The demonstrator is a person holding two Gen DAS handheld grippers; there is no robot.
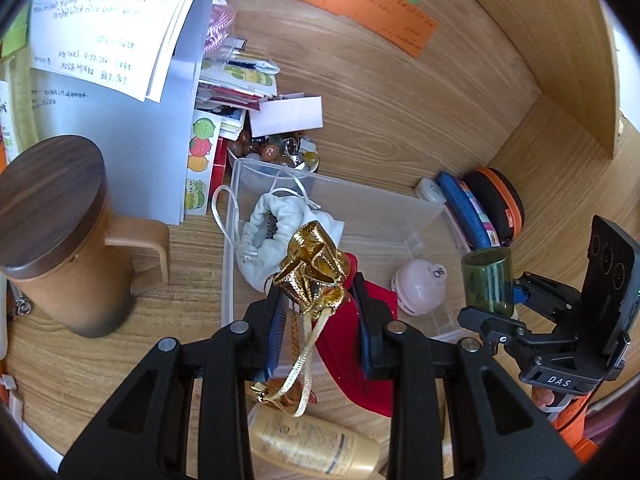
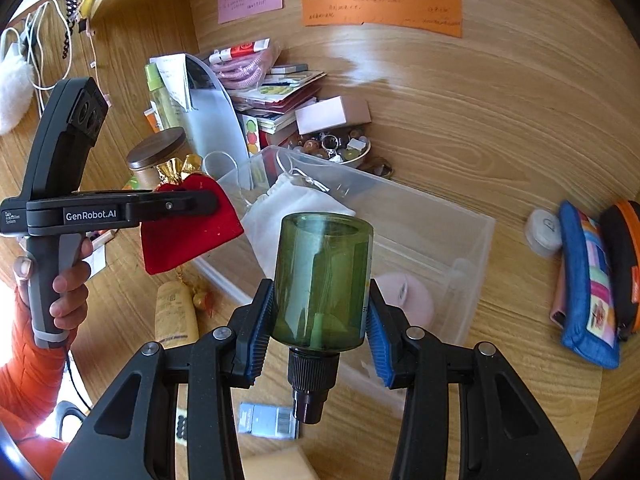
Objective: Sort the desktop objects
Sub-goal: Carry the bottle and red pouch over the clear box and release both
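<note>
My left gripper (image 1: 318, 300) is shut on a red pouch with a gold drawstring top (image 1: 314, 268), held above the near edge of a clear plastic bin (image 1: 400, 216). The pouch also shows in the right wrist view (image 2: 188, 228). My right gripper (image 2: 322, 316) is shut on a green translucent bottle (image 2: 324, 280), nozzle toward the camera, above the bin's (image 2: 472, 240) near side. The bottle shows in the left wrist view (image 1: 488, 280). Inside the bin lie a white drawstring bag (image 1: 272, 236) and a pink round case (image 1: 420, 286).
A brown mug with a dark wooden lid (image 1: 60, 236) stands left. A file holder with papers (image 1: 120, 52), a dish of beads (image 1: 276, 152) and a card stack sit behind the bin. Pouches (image 2: 588, 284) lie right. A gold tube (image 1: 312, 444) lies near.
</note>
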